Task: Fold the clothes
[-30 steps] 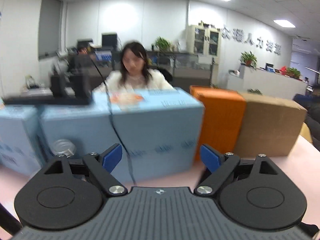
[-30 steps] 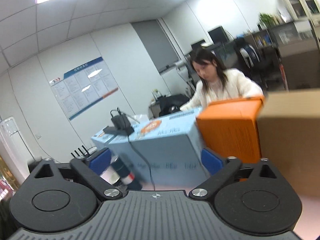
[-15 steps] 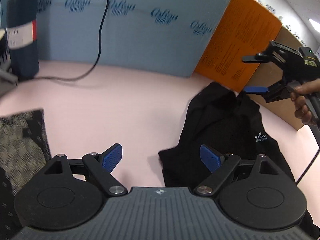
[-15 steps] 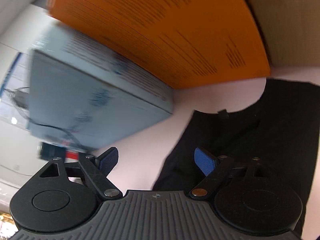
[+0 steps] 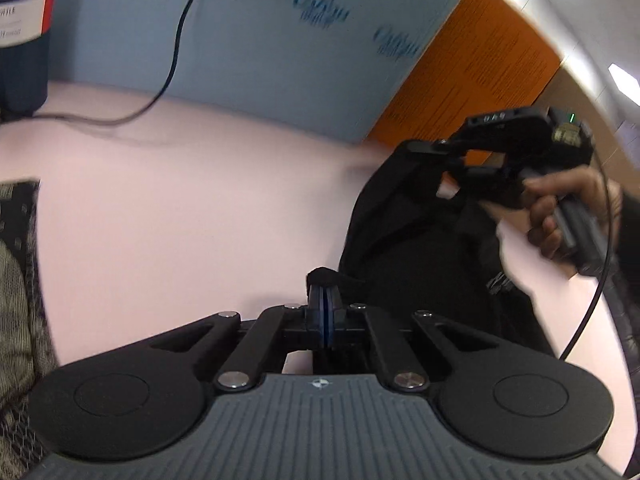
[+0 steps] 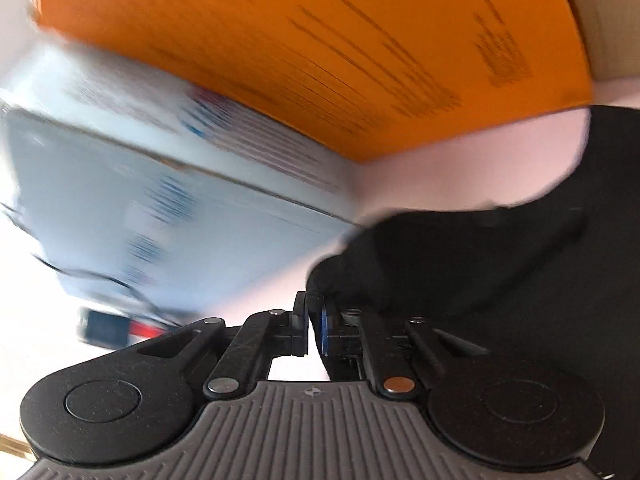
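Black garment [image 5: 420, 248] lies crumpled on the pink table [image 5: 180, 208], each gripper, left [image 5: 323, 312] and right [image 6: 316, 320], pinching an edge, jaws just closed.

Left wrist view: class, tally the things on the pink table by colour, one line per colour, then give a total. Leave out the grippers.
Black: 2, garment and cable
Light blue: 1, box
Orange: 1, box
Dark navy: 1, canister
Grey patterned: 1, cloth
Total: 6
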`<state>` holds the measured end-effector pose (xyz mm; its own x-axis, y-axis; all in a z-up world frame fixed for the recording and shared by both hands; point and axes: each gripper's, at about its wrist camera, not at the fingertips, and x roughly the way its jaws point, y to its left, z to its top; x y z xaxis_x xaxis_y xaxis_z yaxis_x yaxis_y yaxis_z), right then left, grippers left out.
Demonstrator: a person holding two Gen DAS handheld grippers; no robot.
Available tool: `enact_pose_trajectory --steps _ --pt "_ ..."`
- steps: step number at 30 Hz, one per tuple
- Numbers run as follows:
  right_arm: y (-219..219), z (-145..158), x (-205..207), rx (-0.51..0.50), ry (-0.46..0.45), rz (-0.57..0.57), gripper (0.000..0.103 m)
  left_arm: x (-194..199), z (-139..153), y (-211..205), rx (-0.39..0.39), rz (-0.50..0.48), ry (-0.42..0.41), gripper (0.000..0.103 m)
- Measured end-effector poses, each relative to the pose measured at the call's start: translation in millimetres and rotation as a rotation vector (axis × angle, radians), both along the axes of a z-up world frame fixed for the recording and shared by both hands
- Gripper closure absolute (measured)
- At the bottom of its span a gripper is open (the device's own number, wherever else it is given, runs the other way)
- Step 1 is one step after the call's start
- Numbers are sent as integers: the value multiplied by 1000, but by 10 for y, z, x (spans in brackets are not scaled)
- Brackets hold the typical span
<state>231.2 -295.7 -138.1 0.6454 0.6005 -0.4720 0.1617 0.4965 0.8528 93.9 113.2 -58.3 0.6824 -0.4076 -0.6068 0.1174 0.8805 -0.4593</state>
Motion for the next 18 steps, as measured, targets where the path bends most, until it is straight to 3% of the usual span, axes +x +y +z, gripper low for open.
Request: enact_pose_trajectory --steps 3,5,8,10,12,18 --pt "-57 150 -40 140 -111 -68 97 20 188 127 -34 42 -69 102" --pt "-3 181 11 130 -131 -66 97 60 240 212 -18 77 -84 102" --pt "230 72 158 60 -95 -14 95 140 149 339 44 164 -21 102" --pt "388 -73 245 48 -48 7 85 143 79 425 43 199 31 102" --pt "501 -199 284 25 -14 4 55 99 47 457 36 202 50 101" --pt "579 -206 173 -60 -25 -18 55 -45 -10 280 60 152 73 67"
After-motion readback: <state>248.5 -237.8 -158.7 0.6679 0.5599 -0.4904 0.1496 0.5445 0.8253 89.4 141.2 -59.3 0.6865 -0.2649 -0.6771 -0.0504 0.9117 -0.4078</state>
